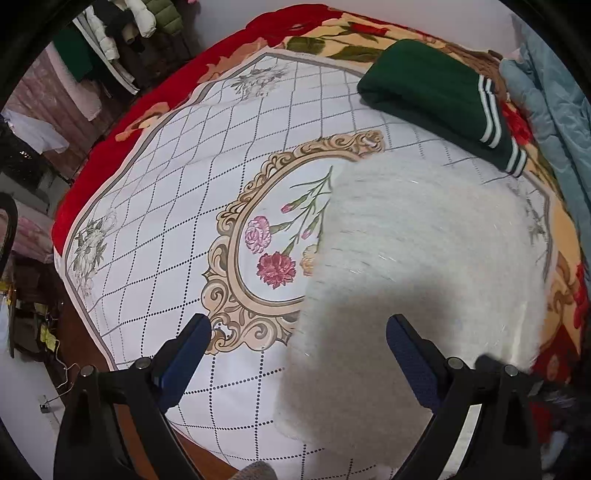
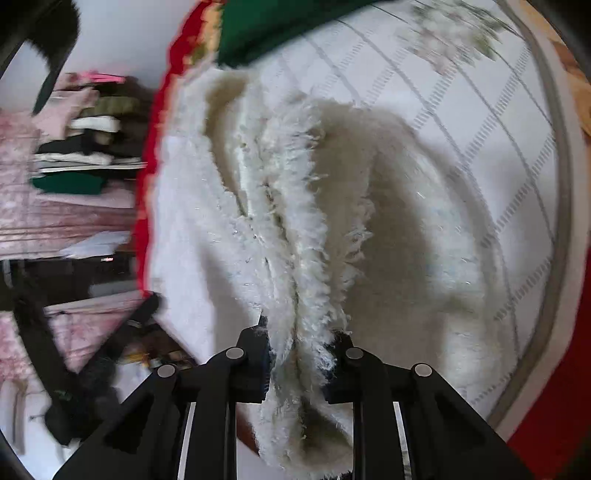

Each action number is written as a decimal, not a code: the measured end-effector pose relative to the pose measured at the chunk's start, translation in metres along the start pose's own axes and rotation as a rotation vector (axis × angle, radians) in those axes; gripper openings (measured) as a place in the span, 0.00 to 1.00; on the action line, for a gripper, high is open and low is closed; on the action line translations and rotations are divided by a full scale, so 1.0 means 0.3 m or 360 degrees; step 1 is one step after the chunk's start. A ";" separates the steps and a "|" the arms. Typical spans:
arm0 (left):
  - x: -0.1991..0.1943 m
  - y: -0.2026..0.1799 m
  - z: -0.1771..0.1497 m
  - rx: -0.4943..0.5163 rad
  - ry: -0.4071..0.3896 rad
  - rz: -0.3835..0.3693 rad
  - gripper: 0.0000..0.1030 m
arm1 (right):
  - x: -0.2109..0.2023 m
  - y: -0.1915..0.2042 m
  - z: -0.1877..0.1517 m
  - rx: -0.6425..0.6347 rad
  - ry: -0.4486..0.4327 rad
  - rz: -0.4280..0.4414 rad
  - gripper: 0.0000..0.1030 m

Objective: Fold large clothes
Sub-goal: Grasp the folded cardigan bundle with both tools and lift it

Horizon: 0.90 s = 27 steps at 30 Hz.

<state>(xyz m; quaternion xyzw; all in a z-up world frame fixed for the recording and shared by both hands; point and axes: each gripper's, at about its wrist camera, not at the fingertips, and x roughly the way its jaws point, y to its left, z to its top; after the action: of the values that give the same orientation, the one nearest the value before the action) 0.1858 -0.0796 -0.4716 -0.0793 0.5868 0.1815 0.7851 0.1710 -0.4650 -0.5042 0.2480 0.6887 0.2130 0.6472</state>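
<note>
White fluffy garment (image 1: 406,266) (dark green sweater (image 1: 436,92))

No readable text or labels

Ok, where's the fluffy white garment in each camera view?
Left wrist view: the white garment fills the lower right, lying on the sheet, under the open left gripper.
Right wrist view: the garment runs down the centre, its bunched edge pinched in the right gripper.
Shared landmark: the folded green garment, beyond the white one in both.
</note>
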 end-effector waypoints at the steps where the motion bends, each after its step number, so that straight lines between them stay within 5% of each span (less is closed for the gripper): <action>1: 0.022 -0.003 -0.001 0.0011 -0.0002 0.0031 0.94 | 0.061 -0.056 -0.004 0.0054 0.0050 -0.0074 0.22; 4: 0.118 -0.015 0.002 0.0083 0.0039 0.0117 0.94 | 0.183 -0.140 0.028 0.0170 0.0156 -0.0053 0.32; 7: 0.216 -0.021 0.002 0.0150 0.0118 0.0125 0.94 | 0.130 -0.121 0.044 0.0131 0.0179 0.0004 0.43; 9: 0.236 -0.017 0.008 0.0186 0.0126 0.0104 0.94 | 0.053 -0.107 0.026 0.0100 0.0130 -0.0046 0.54; 13: 0.221 -0.001 0.029 0.0260 0.0135 0.0045 0.94 | -0.177 -0.053 -0.026 0.0019 -0.0121 -0.0252 0.54; 17: 0.156 0.028 0.086 0.0291 0.0085 -0.0034 0.94 | -0.246 0.073 0.053 -0.0009 -0.0242 -0.0218 0.54; 22: 0.143 0.047 0.202 0.0354 -0.0031 -0.0030 0.94 | -0.101 0.340 0.211 -0.0209 -0.0239 -0.0317 0.46; 25: 0.179 0.080 0.269 0.0337 -0.0047 -0.0042 0.94 | 0.064 0.345 0.310 -0.0223 -0.0129 -0.0766 0.23; 27: 0.204 0.112 0.301 0.0306 -0.0045 -0.0055 0.94 | 0.162 0.249 0.322 -0.0093 -0.0050 -0.0831 0.20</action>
<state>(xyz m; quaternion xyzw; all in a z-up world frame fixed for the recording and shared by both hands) 0.2687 -0.0064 -0.4997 -0.0110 0.5891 0.1118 0.8002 0.2703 -0.3789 -0.5033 0.0464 0.7127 0.0547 0.6978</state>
